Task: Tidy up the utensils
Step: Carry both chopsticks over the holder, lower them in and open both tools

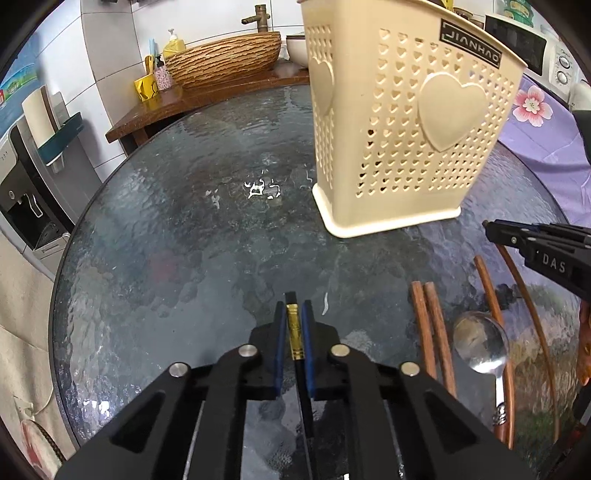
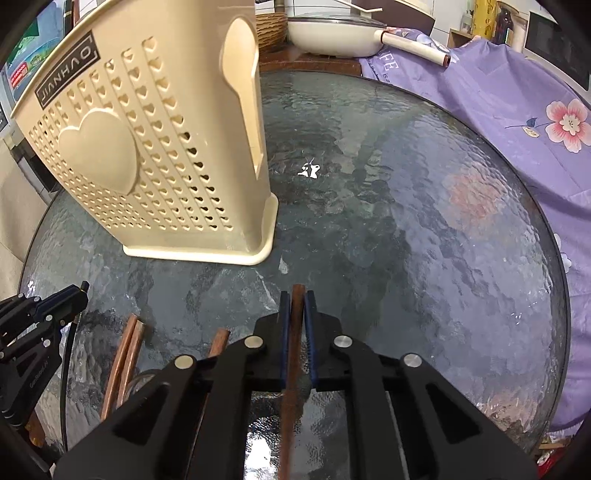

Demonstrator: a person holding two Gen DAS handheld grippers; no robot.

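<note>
A cream perforated utensil holder with heart shapes stands on the round glass table; it also shows in the right wrist view. My left gripper is shut on a black chopstick with a gold band. My right gripper is shut on a brown wooden chopstick. Several brown chopsticks and a metal spoon lie on the glass at the right of the left view. The right gripper also shows there, and the left gripper shows in the right view.
A wooden counter with a woven basin stands behind the table. A water dispenser is at the left. A purple floral cloth covers things at the right, with a white pan behind.
</note>
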